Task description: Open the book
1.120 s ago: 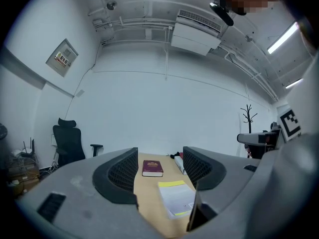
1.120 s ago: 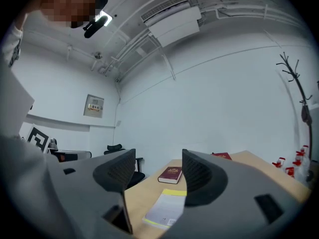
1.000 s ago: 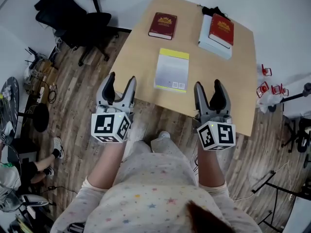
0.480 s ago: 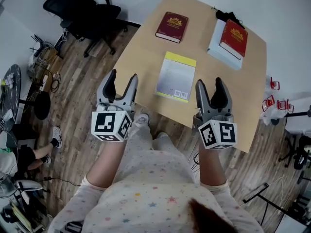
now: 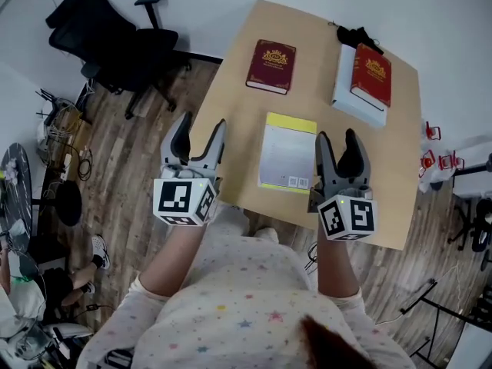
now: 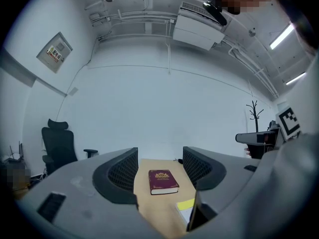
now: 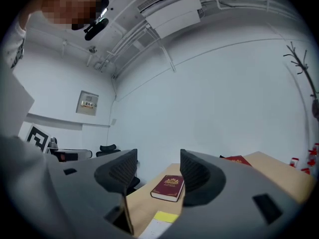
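A closed white book with a yellow band (image 5: 288, 152) lies flat near the front edge of the wooden table (image 5: 231, 91); its yellow band also shows low in the left gripper view (image 6: 185, 204) and the right gripper view (image 7: 165, 216). A closed dark red book (image 5: 270, 66) (image 6: 163, 181) (image 7: 170, 187) lies at the table's back left. My left gripper (image 5: 200, 135) is open over the table's front left edge, left of the white book. My right gripper (image 5: 339, 145) is open just right of that book. Neither holds anything.
A second red book (image 5: 371, 70) rests on a white book (image 5: 347, 102) at the table's back right, with a black object (image 5: 355, 34) behind it. A black office chair (image 5: 115, 37) stands on the wood floor to the left. Red clips (image 5: 440, 160) lie right of the table.
Both grippers have moved forward toward the table and now flank the white book; the view shifted with them. Both stayed open.
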Demonstrator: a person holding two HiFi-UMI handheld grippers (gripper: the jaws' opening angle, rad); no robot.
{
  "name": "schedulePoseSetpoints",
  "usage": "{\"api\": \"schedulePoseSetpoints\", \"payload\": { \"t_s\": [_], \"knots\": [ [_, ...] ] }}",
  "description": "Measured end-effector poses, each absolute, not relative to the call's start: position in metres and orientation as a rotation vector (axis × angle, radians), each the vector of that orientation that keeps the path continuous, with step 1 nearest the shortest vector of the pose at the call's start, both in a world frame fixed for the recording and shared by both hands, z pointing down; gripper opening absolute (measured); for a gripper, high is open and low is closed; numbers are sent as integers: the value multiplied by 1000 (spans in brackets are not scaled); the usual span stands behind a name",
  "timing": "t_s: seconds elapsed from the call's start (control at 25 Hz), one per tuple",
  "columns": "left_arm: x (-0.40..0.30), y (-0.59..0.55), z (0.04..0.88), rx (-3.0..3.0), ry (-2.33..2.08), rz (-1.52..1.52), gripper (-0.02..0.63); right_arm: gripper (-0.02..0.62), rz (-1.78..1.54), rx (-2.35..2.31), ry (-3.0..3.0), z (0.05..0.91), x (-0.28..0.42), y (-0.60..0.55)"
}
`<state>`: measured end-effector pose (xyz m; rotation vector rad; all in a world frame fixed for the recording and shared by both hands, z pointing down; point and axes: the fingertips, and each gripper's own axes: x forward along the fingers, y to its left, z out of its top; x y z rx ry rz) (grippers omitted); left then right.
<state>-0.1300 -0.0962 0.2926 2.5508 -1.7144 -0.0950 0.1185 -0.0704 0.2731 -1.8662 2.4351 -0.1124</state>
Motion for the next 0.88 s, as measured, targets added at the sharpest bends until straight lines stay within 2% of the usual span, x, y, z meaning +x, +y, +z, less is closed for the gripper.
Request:
{"api": "schedulePoseSetpoints", "payload": {
  "t_s": [0.48, 0.88],
  "knots": [
    [-153, -159, 315, 2574, -1636, -73, 258, 242, -152, -2009, 2355, 294, 95, -111],
    [-152, -165, 318, 2518, -1703, -62, 258, 220, -216, -1911, 2442, 299, 83, -132]
  ]
}}
